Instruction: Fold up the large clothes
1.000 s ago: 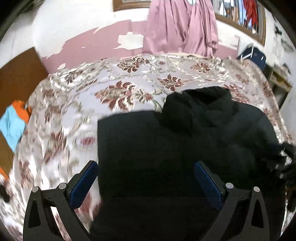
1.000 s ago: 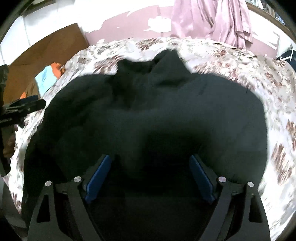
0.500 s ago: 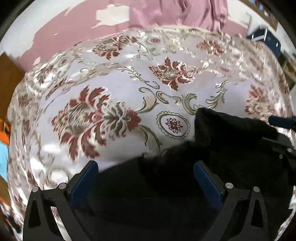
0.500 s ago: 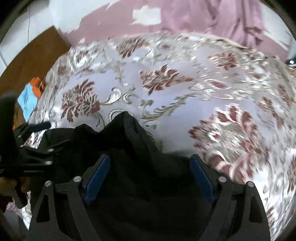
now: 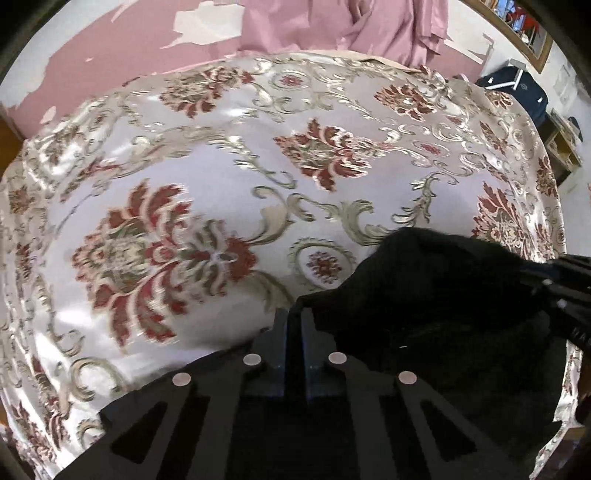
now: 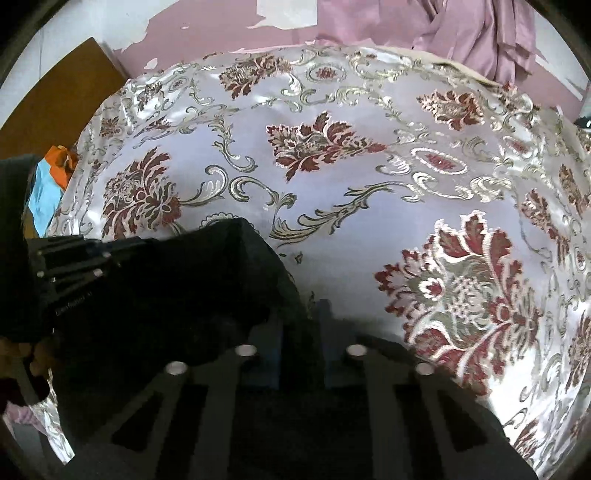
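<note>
A black hooded garment (image 5: 436, 295) lies bunched at the near edge of a bed with a floral satin cover (image 5: 221, 177). My left gripper (image 5: 294, 317) is shut, its blue pads pinching the garment's edge. In the right wrist view the same black garment (image 6: 177, 280) fills the lower left. My right gripper (image 6: 299, 314) is shut on a fold of it. Each view shows the other gripper: the right one at the far right of the left wrist view (image 5: 569, 291), the left one at the left of the right wrist view (image 6: 70, 266).
A pink curtain (image 5: 332, 26) hangs on the peeling pink wall behind the bed. A dark blue bag (image 5: 517, 88) stands at the back right. A brown wooden panel (image 6: 62, 96) and orange and blue cloth (image 6: 48, 181) are left of the bed.
Both grippers were open over the spread garment a second ago. They have since closed on its cloth, and the garment now lies gathered near me with most of the cover bare.
</note>
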A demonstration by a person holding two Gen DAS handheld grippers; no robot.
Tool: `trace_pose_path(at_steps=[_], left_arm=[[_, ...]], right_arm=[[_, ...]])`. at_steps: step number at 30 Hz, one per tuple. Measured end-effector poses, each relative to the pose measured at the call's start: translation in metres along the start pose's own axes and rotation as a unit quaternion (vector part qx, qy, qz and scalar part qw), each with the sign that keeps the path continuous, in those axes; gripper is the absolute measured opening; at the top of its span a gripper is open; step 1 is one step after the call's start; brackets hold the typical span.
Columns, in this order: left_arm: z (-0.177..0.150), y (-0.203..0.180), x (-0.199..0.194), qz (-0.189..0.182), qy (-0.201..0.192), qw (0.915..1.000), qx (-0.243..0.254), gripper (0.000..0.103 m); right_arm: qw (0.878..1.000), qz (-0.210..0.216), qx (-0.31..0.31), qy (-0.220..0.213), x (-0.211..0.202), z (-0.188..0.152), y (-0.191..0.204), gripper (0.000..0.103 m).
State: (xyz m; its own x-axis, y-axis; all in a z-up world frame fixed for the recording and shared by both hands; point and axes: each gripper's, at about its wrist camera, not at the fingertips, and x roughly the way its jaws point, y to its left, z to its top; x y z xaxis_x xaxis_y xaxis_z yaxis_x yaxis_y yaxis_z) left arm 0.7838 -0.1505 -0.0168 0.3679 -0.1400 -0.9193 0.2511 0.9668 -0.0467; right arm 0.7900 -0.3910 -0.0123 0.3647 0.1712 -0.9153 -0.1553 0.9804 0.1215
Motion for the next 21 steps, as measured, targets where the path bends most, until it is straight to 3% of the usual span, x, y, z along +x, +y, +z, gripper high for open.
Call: trace_pose_path(at_steps=[4, 8, 12, 21], left_arm=[[-0.016, 0.020, -0.018, -0.019, -0.015, 0.9996, -0.017, 0.006], [-0.032, 0.011, -0.033, -0.009, -0.026, 0.9991, 0.032, 0.006], [-0.053, 0.012, -0.047, -0.021, -0.026, 0.9983, 0.049, 0.006], [-0.109, 0.000, -0.039, -0.025, 0.016, 0.9961, 0.083, 0.005]], right_arm=[[1.000, -0.005, -0.006, -0.030, -0.021, -0.011, -0.012, 0.009], [0.998, -0.004, -0.025, -0.049, -0.037, -0.031, -0.013, 0.009], [0.996, -0.013, -0.064, -0.065, -0.051, -0.054, -0.008, 0.009], [0.990, -0.027, -0.133, -0.036, -0.051, -0.108, 0.008, 0.007]])
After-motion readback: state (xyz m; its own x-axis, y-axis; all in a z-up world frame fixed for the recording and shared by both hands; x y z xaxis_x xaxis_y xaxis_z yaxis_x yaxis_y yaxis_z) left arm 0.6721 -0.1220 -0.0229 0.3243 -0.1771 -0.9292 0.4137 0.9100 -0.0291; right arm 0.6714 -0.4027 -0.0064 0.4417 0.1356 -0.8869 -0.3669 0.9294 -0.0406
